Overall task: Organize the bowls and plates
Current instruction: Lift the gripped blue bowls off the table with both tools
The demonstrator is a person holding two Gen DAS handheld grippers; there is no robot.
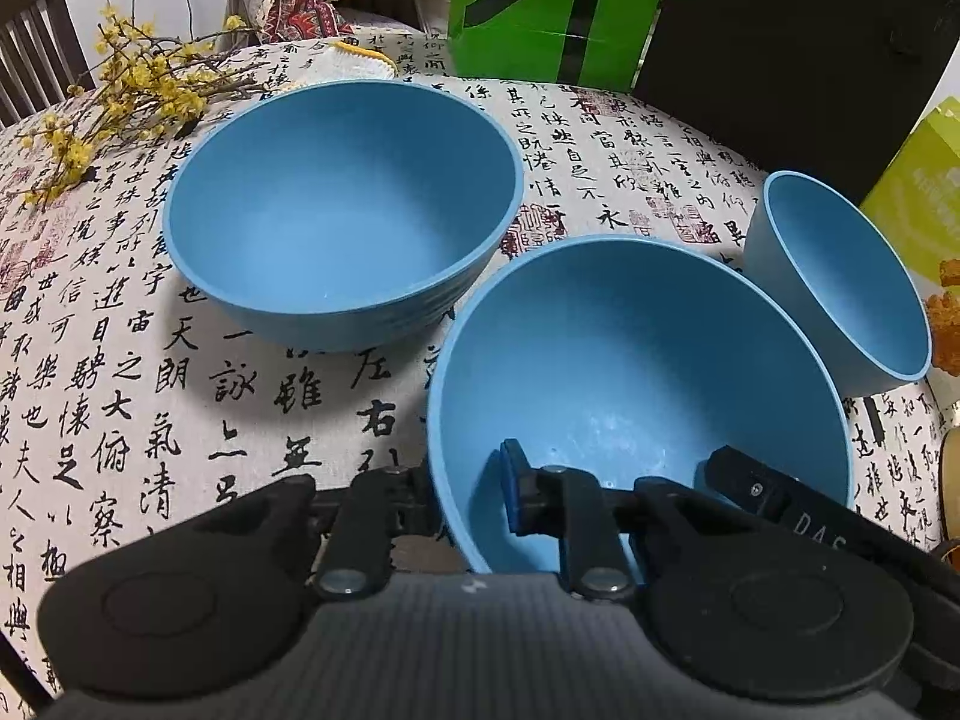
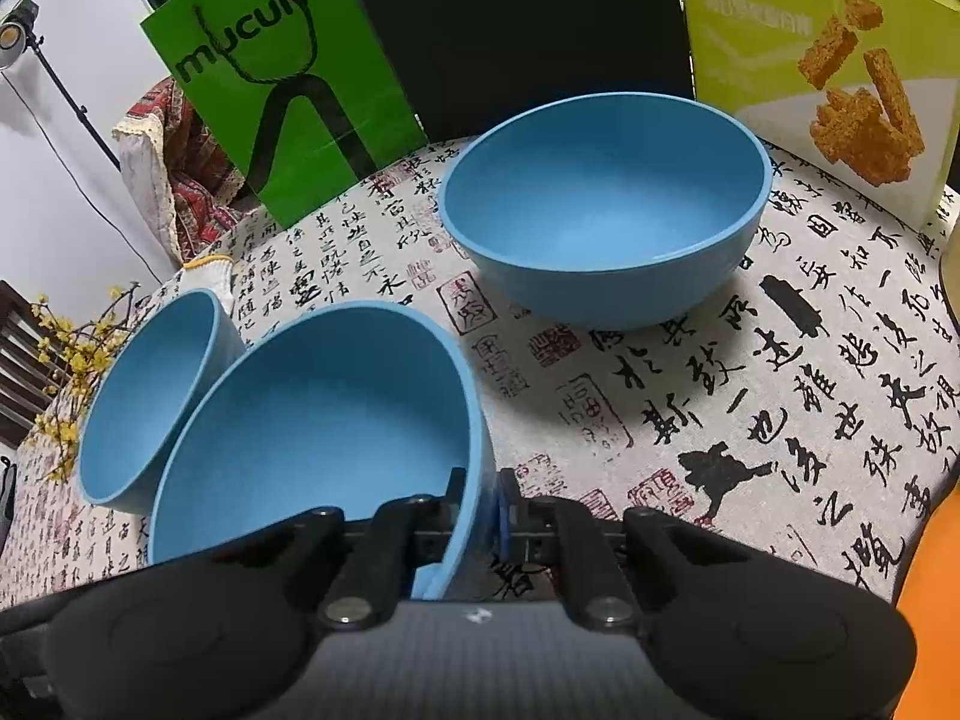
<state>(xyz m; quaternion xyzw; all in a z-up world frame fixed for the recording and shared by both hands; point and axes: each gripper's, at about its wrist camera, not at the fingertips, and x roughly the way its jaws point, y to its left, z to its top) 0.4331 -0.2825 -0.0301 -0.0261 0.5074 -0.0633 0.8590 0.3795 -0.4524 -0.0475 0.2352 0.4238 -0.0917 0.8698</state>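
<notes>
Three blue bowls stand on a cloth printed with calligraphy [image 1: 150, 408]. My left gripper [image 1: 465, 495] is shut on the left rim of the nearest bowl [image 1: 636, 372], one finger outside the wall and a blue pad [image 1: 511, 489] inside. My right gripper [image 2: 483, 513] is shut on the right rim of the same bowl [image 2: 324, 420], and one of its black fingers [image 1: 750, 489] shows in the left wrist view. A ridged bowl or stack [image 1: 342, 210] sits to the left and appears again [image 2: 150, 396] in the right wrist view. A third bowl [image 2: 606, 204] stands apart at the right [image 1: 840, 276].
At the back stand a green paper bag [image 2: 282, 78], a black box [image 1: 780, 48] and a yellow-green snack box [image 2: 828, 60]. Twigs with yellow flowers [image 1: 120, 90] and a white glove [image 1: 354, 63] lie at the far left. A dark chair [image 1: 30, 42] stands beyond the table edge.
</notes>
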